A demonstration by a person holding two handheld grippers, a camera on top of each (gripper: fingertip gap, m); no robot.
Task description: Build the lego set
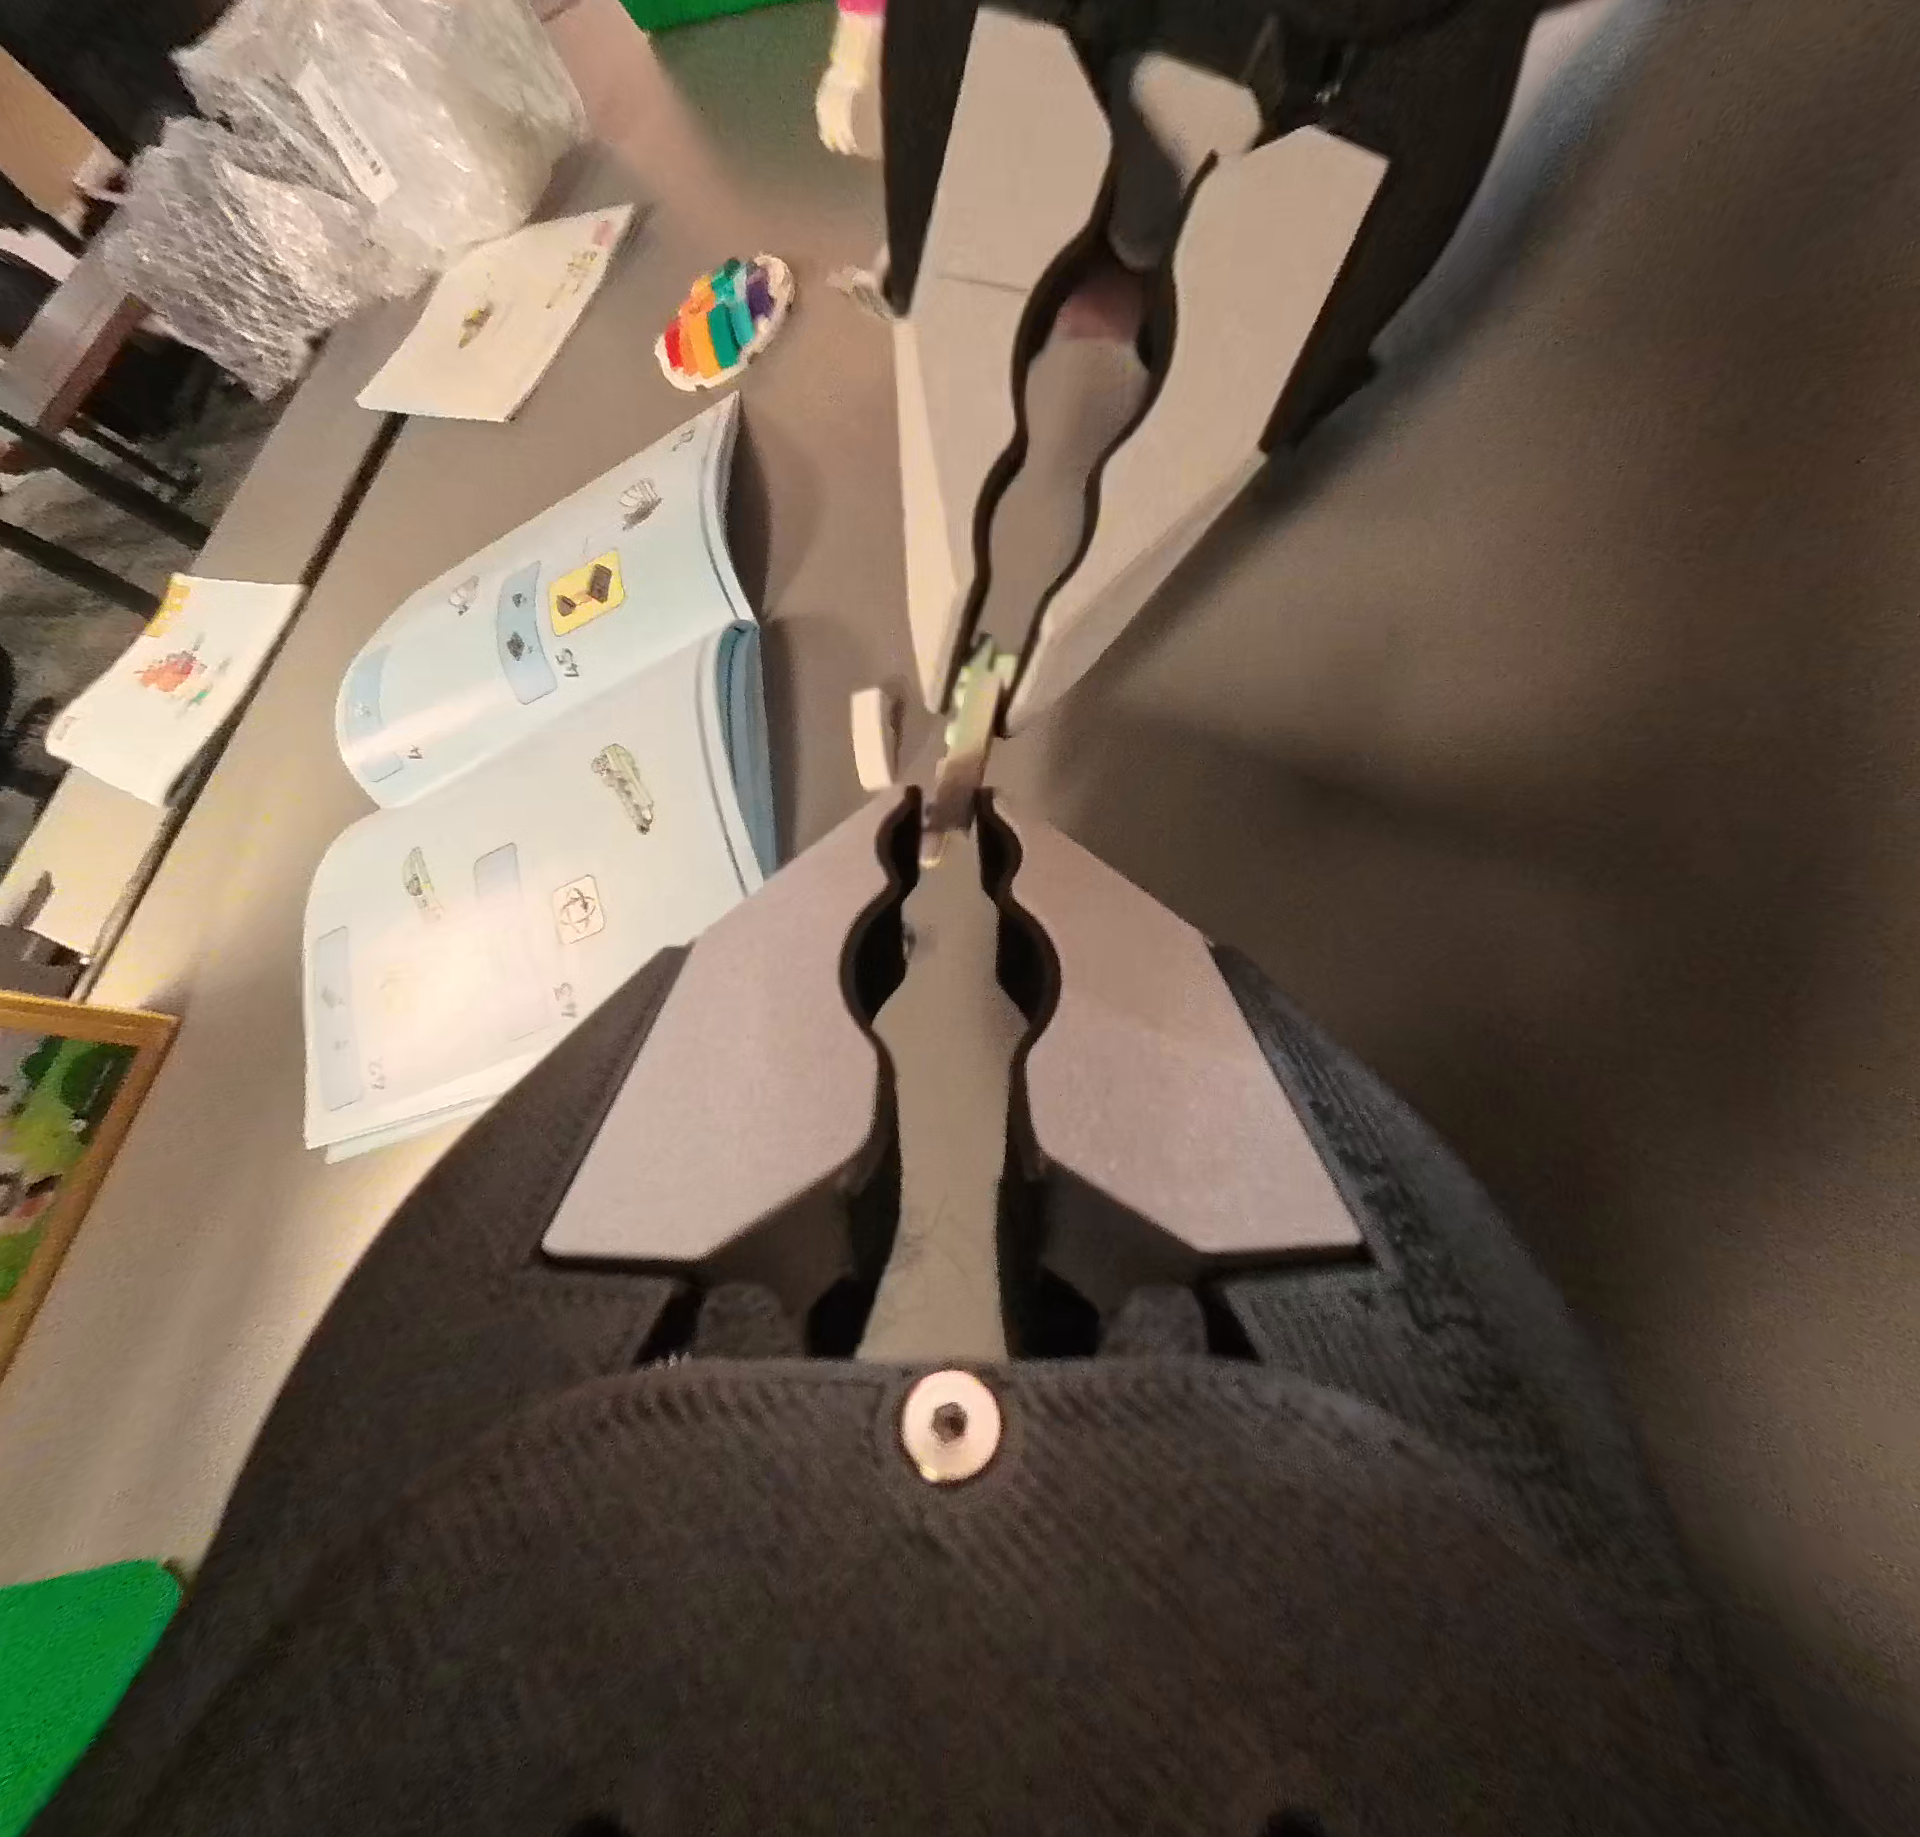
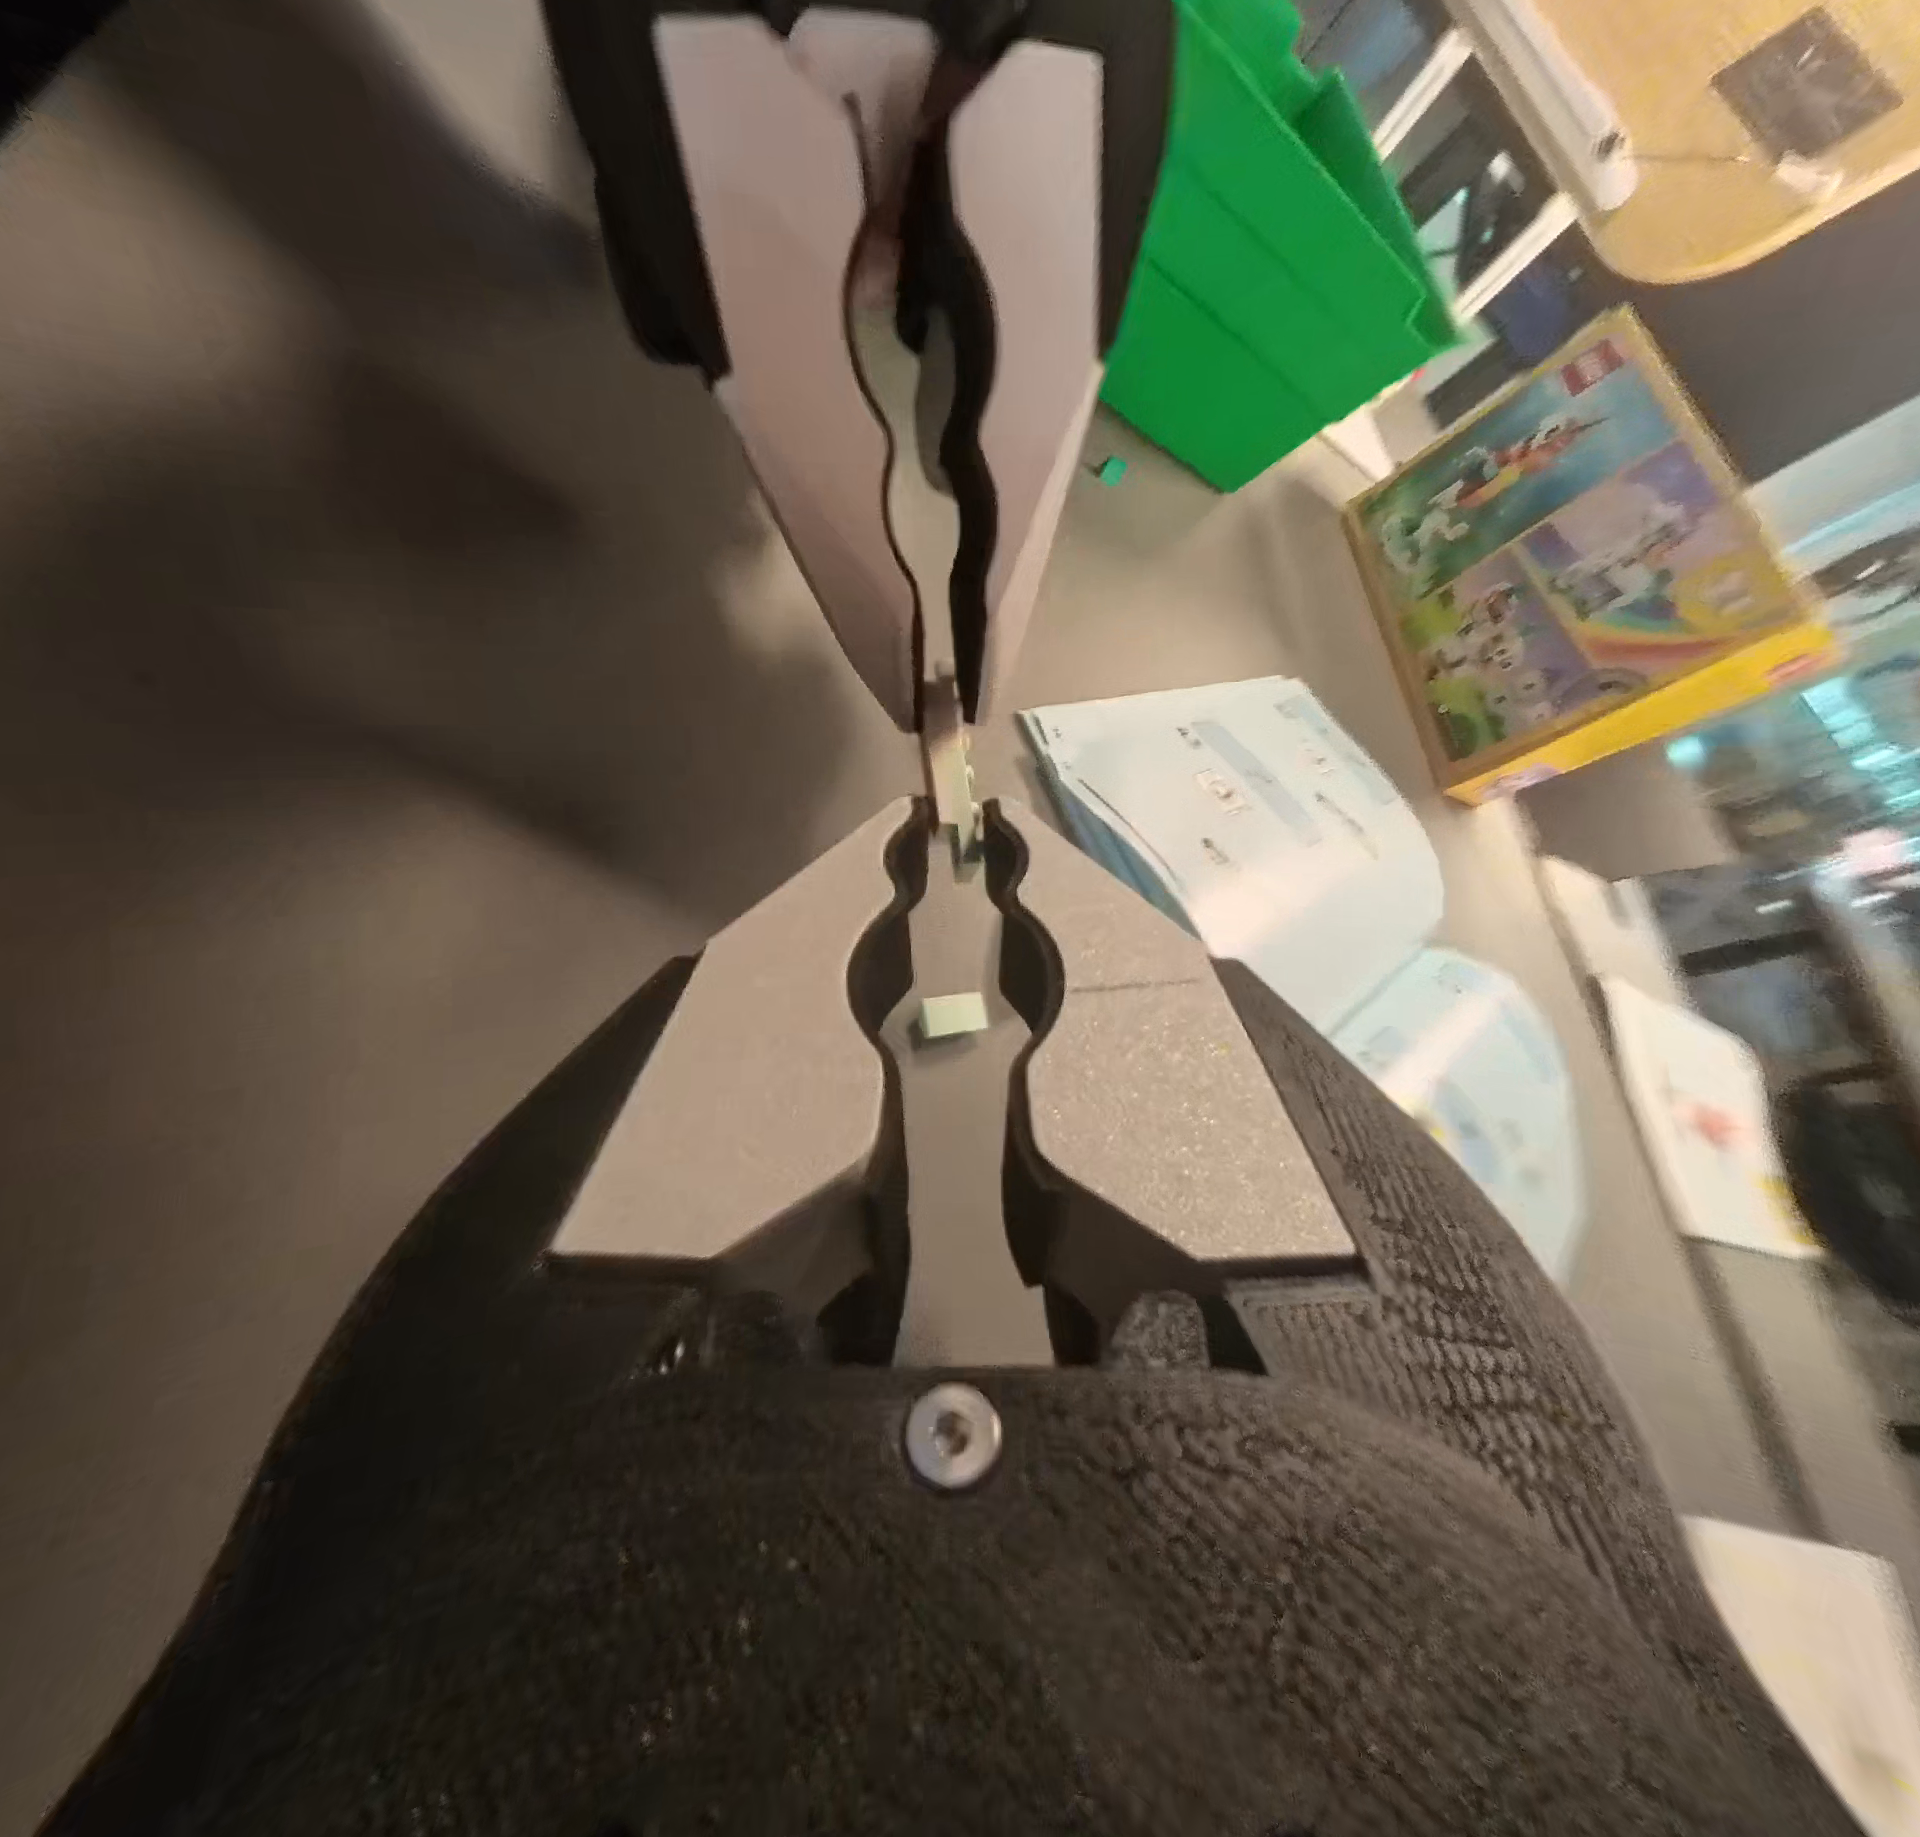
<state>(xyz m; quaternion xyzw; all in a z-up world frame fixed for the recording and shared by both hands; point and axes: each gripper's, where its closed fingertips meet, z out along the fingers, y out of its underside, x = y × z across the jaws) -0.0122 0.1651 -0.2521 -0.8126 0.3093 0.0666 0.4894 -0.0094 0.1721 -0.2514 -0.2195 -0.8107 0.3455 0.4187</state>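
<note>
My left gripper (image 1: 948,816) and my right gripper (image 1: 971,712) meet tip to tip above the grey table. The left is shut on a thin grey-white lego plate (image 1: 956,779). The right is shut on a small pale green lego piece (image 1: 979,688). The two pieces touch end to end between the tips. In the right wrist view my right gripper (image 2: 951,823) holds the pale green piece (image 2: 964,842), and the left gripper (image 2: 940,712) comes down from above with the plate (image 2: 941,743). A loose pale green brick (image 2: 951,1016) lies on the table below my right fingers.
An open instruction booklet (image 1: 561,800) lies left of the grippers, also in the right wrist view (image 2: 1247,821). A white piece (image 1: 871,738) and a rainbow lego build (image 1: 727,322) lie nearby. Bubble-wrapped packages (image 1: 343,125), a green bin (image 2: 1247,281) and the lego box (image 2: 1579,561) stand around the table. Only a small space, under 4 cm, lies between the two pairs of fingers. From the right gripper's tips to the loose pale green brick (image 2: 951,1016) is close to 4 cm.
</note>
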